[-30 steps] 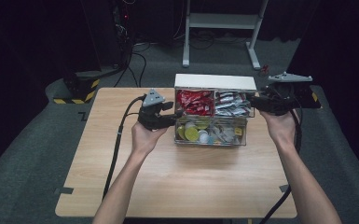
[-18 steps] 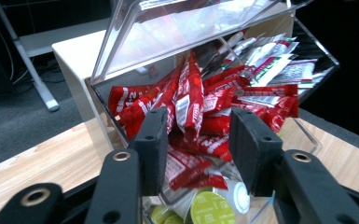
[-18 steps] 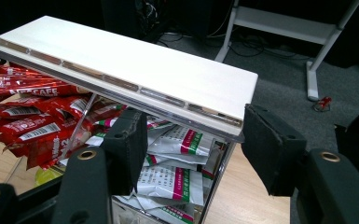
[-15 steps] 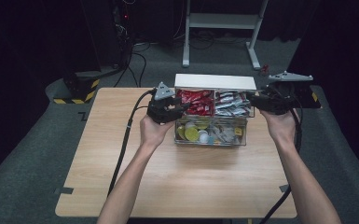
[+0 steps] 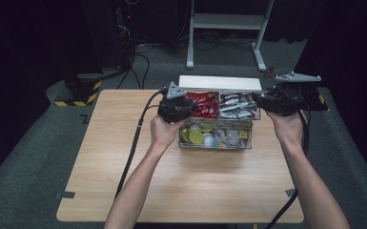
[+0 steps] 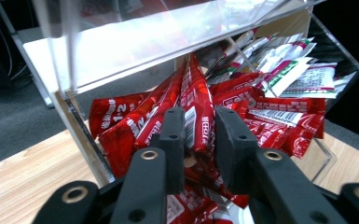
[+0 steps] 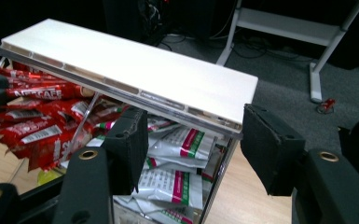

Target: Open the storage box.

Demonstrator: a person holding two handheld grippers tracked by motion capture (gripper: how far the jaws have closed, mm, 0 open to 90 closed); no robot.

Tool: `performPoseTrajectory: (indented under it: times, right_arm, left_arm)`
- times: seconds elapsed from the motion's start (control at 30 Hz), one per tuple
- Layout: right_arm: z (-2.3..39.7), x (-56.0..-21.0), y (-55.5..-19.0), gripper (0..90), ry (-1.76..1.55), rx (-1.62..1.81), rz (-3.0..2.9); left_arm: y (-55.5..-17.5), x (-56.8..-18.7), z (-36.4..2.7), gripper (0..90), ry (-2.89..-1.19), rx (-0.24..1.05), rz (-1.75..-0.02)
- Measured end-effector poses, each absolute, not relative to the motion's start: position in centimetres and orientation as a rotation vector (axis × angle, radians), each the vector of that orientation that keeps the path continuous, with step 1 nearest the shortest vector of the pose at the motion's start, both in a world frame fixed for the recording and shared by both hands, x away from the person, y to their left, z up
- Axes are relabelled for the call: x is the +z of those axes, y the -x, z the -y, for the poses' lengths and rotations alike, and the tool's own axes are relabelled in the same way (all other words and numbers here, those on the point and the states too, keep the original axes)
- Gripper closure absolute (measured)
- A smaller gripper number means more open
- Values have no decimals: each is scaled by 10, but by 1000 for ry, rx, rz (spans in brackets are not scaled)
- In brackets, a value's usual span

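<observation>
Compared with a second ago, we are seeing our left tool [image 5: 185, 109] moved in over the clear acrylic box [image 5: 248, 138] on the wooden desk [image 5: 124, 157], its jaws just closing around a glossy red sachet [image 6: 200, 116] in the box's back left compartment. Our right tool [image 7: 191, 144] is staying put, its foam-padded jaws straddling the box's right wall, partly open.

The bare table [image 5: 186, 186] in front of the clear box [image 5: 217, 143] lies open for a hand to pass. The box's clear walls and raised white lid [image 7: 135, 70] hem in the red packets [image 6: 200, 112], leaving only the open top, which the left gripper [image 6: 199, 135] occupies.
</observation>
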State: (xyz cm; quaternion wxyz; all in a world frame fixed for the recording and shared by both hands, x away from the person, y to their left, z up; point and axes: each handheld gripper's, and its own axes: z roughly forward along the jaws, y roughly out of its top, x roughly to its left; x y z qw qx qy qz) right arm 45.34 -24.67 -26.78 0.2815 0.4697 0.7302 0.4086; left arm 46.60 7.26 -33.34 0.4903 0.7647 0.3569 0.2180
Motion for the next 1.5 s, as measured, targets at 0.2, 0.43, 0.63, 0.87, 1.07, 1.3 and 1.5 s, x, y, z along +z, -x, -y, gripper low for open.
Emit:
performPoseTrajectory:
  times: [0.2, 0.43, 0.63, 0.87, 1.07, 1.3, 1.5]
  right_arm:
    - [249, -266, -460, 424, -1264, 1118, -1957]
    - [249, -268, -458, 431, -1250, 1112, -1953]
    - [248, -269, -459, 428, -1255, 1114, -1944]
    - [247, -269, -459, 428, -1257, 1108, -1942]
    - [248, -269, -459, 428, -1257, 1119, -1945]
    - [247, -268, -459, 427, -1262, 1107, -1939]
    - [246, -267, -458, 429, -1263, 1095, -1941]
  left_arm:
    - [-465, -331, -69, 825, -1866, 545, -832]
    - [-464, -329, -72, 867, -1874, 539, -817]
    - [-460, -324, -78, 870, -1880, 528, -805]
    - [-454, -322, -81, 873, -1889, 511, -779]
    - [-451, -320, -89, 872, -1878, 474, -775]
    - [-442, -316, -102, 873, -1874, 480, -770]
    - [-434, -311, -110, 873, -1875, 475, -757]
